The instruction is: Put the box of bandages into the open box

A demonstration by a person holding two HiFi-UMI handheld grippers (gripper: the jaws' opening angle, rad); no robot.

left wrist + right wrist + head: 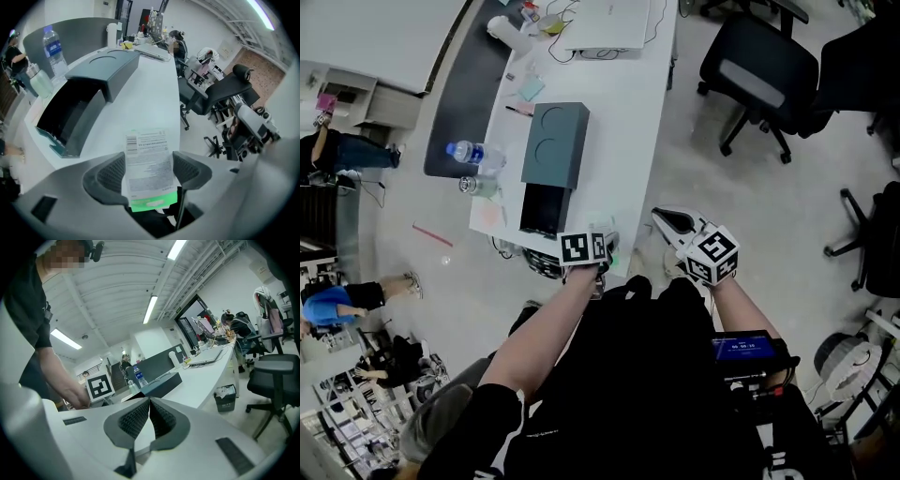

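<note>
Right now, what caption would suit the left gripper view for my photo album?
Left gripper clamps the box of bandages at the edge of the white desk; the open box waits ahead-left.

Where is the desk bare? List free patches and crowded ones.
Free: the desk strip between the open box and the right edge, and the stretch between open box and laptop. Crowded: left of the open box, with bottle and jar; the far end around the laptop. Bandage box at near edge.
</note>
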